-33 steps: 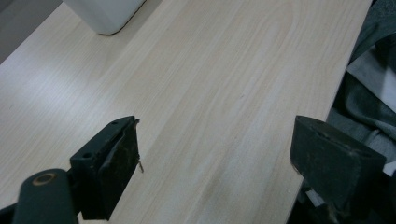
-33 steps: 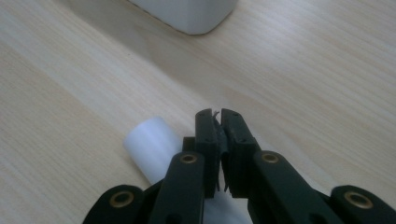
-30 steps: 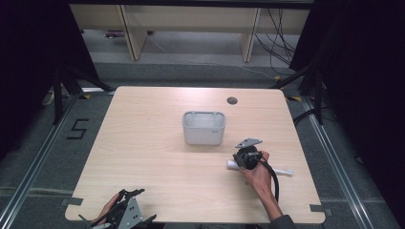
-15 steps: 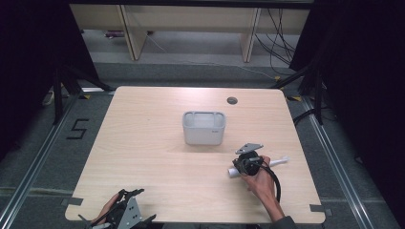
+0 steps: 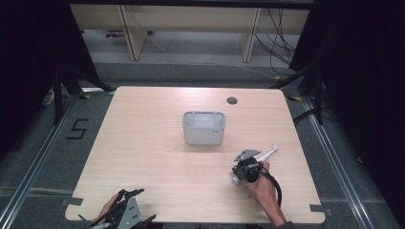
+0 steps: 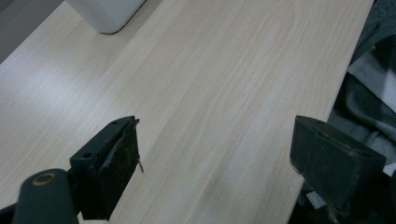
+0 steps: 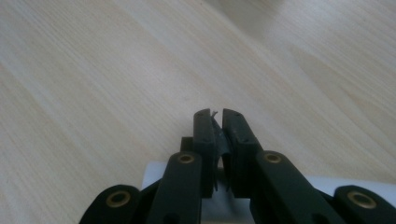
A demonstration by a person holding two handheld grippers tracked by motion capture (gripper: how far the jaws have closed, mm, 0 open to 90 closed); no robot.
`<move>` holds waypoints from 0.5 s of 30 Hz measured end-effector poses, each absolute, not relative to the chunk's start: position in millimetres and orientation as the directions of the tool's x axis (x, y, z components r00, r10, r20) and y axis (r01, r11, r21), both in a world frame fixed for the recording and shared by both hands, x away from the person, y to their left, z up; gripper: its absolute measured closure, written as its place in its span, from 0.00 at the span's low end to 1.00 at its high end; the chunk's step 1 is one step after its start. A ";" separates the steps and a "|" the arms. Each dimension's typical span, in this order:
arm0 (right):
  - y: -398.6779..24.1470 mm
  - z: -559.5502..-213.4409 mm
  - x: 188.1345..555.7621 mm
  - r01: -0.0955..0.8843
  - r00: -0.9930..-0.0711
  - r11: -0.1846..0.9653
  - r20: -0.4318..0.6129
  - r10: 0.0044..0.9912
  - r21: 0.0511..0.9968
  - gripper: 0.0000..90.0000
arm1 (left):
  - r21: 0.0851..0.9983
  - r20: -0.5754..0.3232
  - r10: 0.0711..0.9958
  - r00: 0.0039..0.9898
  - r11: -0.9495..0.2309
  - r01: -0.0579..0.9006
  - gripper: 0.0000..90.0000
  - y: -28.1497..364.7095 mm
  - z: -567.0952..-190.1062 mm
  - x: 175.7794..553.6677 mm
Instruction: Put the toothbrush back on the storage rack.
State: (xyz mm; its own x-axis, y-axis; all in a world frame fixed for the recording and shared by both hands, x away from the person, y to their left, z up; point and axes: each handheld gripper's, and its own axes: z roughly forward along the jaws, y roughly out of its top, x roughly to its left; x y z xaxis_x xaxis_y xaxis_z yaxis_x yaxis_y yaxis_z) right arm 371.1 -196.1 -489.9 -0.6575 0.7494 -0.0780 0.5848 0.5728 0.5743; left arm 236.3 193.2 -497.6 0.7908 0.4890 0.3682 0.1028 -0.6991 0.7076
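**Right gripper clamps a white tube near the table's right edge**

Right gripper (image 5: 237, 175) sits low over the near right part of the pale wooden table (image 5: 153, 157), its black jaws pressed almost together on a long white plastic tube-like object (image 5: 267, 154). From above, that white piece lies at a slant across the gripper, one end poking out at the near left, the thin end pointing far right. Looking along the right gripper's own jaws, the pads (image 7: 205, 135) nearly meet, a sliver of something thin is pinched between them and a white surface (image 7: 154, 179) lies just under the jaw arms. What the white thing is exactly, the pictures do not tell.

Over at the near left corner, the left gripper (image 5: 125, 212) rests at the table's near edge with its jaws spread wide apart and only bare wood between them.

Farther off, mid-table, stands a light grey rectangular plastic bin (image 5: 204, 128), well apart from both grippers. Beyond it, near the far edge, is a small round dark cable hole (image 5: 232, 100).
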 end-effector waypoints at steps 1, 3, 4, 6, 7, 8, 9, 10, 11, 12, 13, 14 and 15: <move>-196.8 -490.2 370.2 0.579 -0.660 0.576 -0.082 0.747 0.577 0.94 | 0.698 0.378 0.482 0.790 -0.709 0.099 0.17 193.8 -497.0 236.7; -198.5 -489.4 367.5 0.582 -0.664 0.578 -0.075 0.744 0.572 0.94 | 0.698 0.373 0.481 0.794 -0.709 0.101 0.17 193.6 -497.4 236.6; -198.5 -489.4 367.5 0.582 -0.664 0.578 -0.075 0.744 0.572 0.94 | 0.698 0.373 0.481 0.794 -0.709 0.101 0.17 193.6 -497.4 236.6; -199.9 -490.5 365.4 0.578 -0.663 0.574 -0.077 0.745 0.580 0.94 | 0.704 0.369 0.485 0.793 -0.703 0.102 0.17 193.2 -498.4 236.6; -202.7 -488.4 362.5 0.590 -0.659 0.569 -0.065 0.749 0.573 0.94 | 0.703 0.369 0.486 0.792 -0.704 0.105 0.17 193.1 -498.2 236.3; -203.4 -489.7 361.9 0.582 -0.660 0.566 -0.069 0.749 0.584 0.94 | 0.702 0.372 0.483 0.793 -0.705 0.101 0.17 193.5 -498.0 236.6; -204.3 -489.7 360.5 0.587 -0.656 0.559 -0.059 0.752 0.585 0.94 | 0.696 0.376 0.481 0.792 -0.711 0.102 0.17 193.9 -497.3 236.9; -206.9 -488.0 360.2 0.584 -0.664 0.573 -0.067 0.745 0.576 0.94 | 0.695 0.380 0.483 0.789 -0.712 0.101 0.17 194.1 -497.2 237.2; -208.0 -488.2 359.1 0.587 -0.660 0.566 -0.063 0.749 0.579 0.94 | 0.696 0.380 0.483 0.789 -0.711 0.100 0.17 194.2 -497.1 237.2; -209.1 -487.6 357.7 0.596 -0.654 0.561 -0.058 0.754 0.575 0.94 | 0.696 0.380 0.483 0.789 -0.711 0.100 0.17 194.2 -497.1 237.2; -211.3 -486.9 357.5 0.587 -0.662 0.568 -0.060 0.747 0.577 0.94 | 0.695 0.382 0.482 0.789 -0.712 0.099 0.17 194.2 -496.9 237.1; -212.7 -487.8 357.7 0.574 -0.666 0.574 -0.075 0.742 0.585 0.94 | 0.708 0.369 0.489 0.791 -0.699 0.102 0.17 193.4 -497.6 236.3; -212.7 -487.8 357.7 0.574 -0.666 0.574 -0.075 0.742 0.585 0.94 | 0.708 0.369 0.489 0.791 -0.699 0.102 0.17 193.4 -497.6 236.3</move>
